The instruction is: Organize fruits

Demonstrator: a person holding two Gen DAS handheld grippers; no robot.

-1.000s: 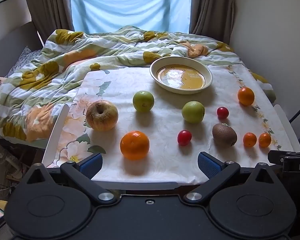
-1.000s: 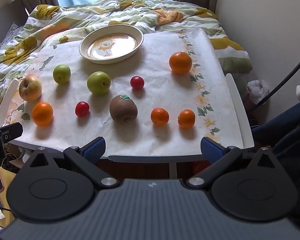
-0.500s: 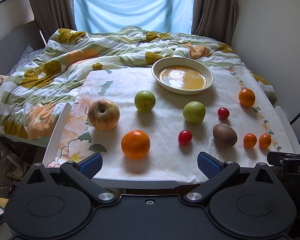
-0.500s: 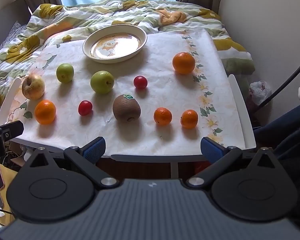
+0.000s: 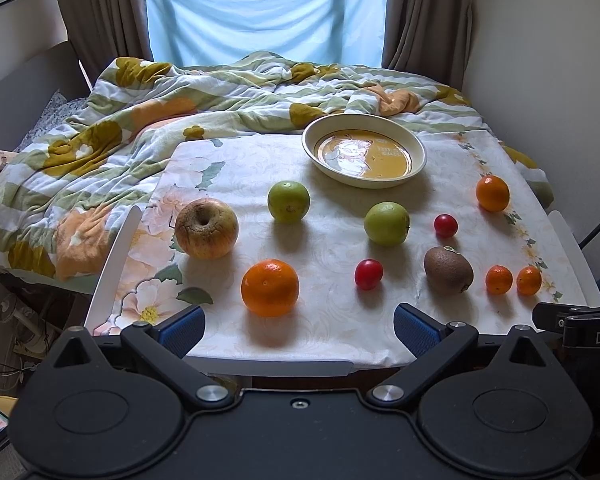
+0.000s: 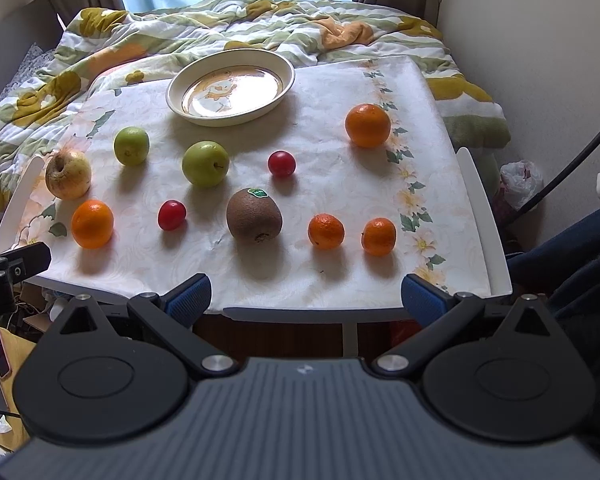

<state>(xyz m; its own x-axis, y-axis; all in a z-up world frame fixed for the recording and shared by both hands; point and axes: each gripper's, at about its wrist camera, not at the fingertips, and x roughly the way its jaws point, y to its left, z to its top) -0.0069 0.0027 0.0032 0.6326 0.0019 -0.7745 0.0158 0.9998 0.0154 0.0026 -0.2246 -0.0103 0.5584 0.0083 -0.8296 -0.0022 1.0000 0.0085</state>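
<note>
Left wrist view: the left gripper (image 5: pixel 299 327) hangs at the table's (image 5: pixel 272 367) near edge, its blue-padded fingers spread wide with nothing between them. On the flowered cloth (image 5: pixel 332 320), a large orange (image 5: pixel 270 287) lies just beyond the fingers, a yellowish apple (image 5: pixel 206 229) near the left edge, and an empty bowl (image 5: pixel 363 155) by the far edge.

Right wrist view: the right gripper (image 6: pixel 306 297) also gapes wide and empty at the near edge. A kiwi (image 6: pixel 254 215) sits nearest, two small mandarins (image 6: pixel 326 231) to its right, two green apples (image 6: pixel 205 163) and two red fruits (image 6: pixel 172 215) mid-table, another orange (image 6: pixel 367 125) toward the far right corner.
</note>
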